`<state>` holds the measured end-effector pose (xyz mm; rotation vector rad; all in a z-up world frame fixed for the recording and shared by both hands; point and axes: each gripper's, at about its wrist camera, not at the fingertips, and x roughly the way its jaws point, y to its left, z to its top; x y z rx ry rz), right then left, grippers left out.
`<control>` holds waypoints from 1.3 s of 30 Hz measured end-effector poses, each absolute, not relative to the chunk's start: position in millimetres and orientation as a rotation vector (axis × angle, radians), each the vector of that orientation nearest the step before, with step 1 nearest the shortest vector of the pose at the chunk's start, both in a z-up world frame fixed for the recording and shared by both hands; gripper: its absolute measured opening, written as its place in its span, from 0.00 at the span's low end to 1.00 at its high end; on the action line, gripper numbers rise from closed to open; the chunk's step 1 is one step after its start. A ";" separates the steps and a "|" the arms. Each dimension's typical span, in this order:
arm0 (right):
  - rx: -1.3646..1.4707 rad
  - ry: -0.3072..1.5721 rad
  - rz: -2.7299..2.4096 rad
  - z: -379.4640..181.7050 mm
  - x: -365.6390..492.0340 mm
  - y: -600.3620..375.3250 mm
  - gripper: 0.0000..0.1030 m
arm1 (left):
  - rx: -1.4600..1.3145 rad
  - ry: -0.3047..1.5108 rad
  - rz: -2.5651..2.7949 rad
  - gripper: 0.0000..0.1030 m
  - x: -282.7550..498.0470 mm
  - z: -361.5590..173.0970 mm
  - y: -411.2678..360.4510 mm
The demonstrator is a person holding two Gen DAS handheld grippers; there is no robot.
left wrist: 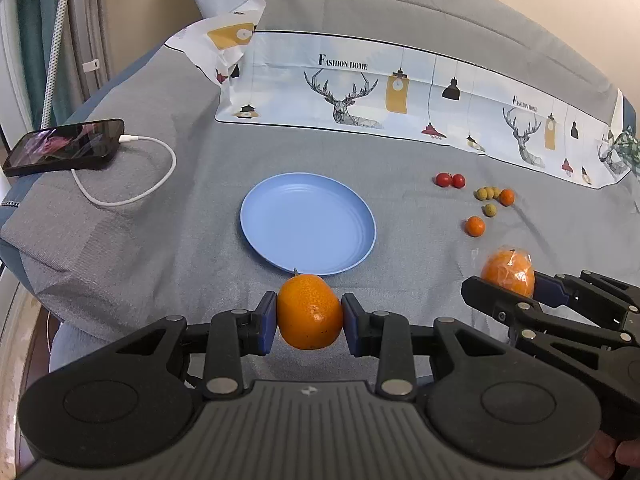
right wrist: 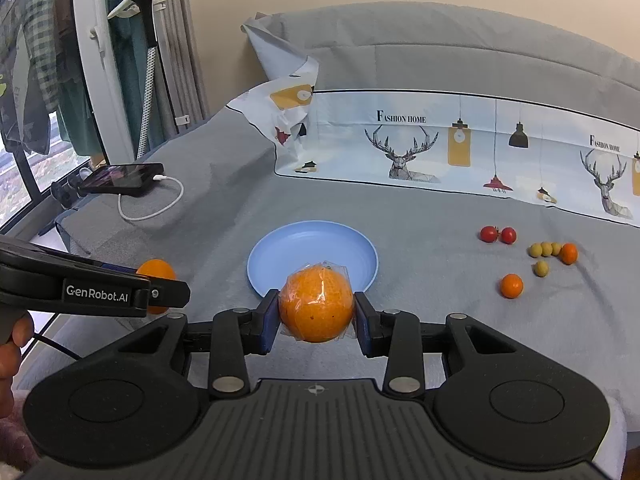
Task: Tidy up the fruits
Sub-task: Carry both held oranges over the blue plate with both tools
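My left gripper [left wrist: 309,314] is shut on a bare orange [left wrist: 309,312], held just in front of the near rim of the blue plate [left wrist: 280,216]. My right gripper [right wrist: 316,314] is shut on a plastic-wrapped orange [right wrist: 316,304], near the plate's [right wrist: 280,256] front edge. Each gripper shows in the other's view: the right one with its wrapped orange [left wrist: 509,276] at the right, the left one with its orange [right wrist: 157,274] at the left. Loose on the grey cover lie two red tomatoes [left wrist: 450,180], several small green fruits [left wrist: 486,194] and two small oranges [left wrist: 475,226].
A phone [left wrist: 66,146] on a white charging cable [left wrist: 152,184] lies at the far left of the bed. A printed deer-pattern sheet [left wrist: 400,92] lies behind the plate. A window and hanging clothes [right wrist: 36,80] stand beyond the left edge.
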<state>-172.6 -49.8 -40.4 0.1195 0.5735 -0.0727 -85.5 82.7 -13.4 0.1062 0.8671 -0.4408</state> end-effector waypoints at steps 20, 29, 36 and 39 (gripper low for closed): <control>0.144 0.616 -0.083 -55.3 -159.0 -60.1 0.39 | 0.112 0.907 -0.425 0.37 -66.9 -26.7 76.3; 0.169 0.653 -0.106 -68.4 -139.0 -71.5 0.39 | 0.111 0.929 -0.411 0.37 -39.0 -32.9 66.9; 0.154 0.690 -0.120 -86.1 -102.2 -75.7 0.39 | 0.102 0.961 -0.389 0.37 4.4 -44.1 51.3; 0.154 0.701 -0.119 -94.5 -81.3 -79.1 0.39 | 0.114 0.970 -0.382 0.37 25.7 -52.2 40.3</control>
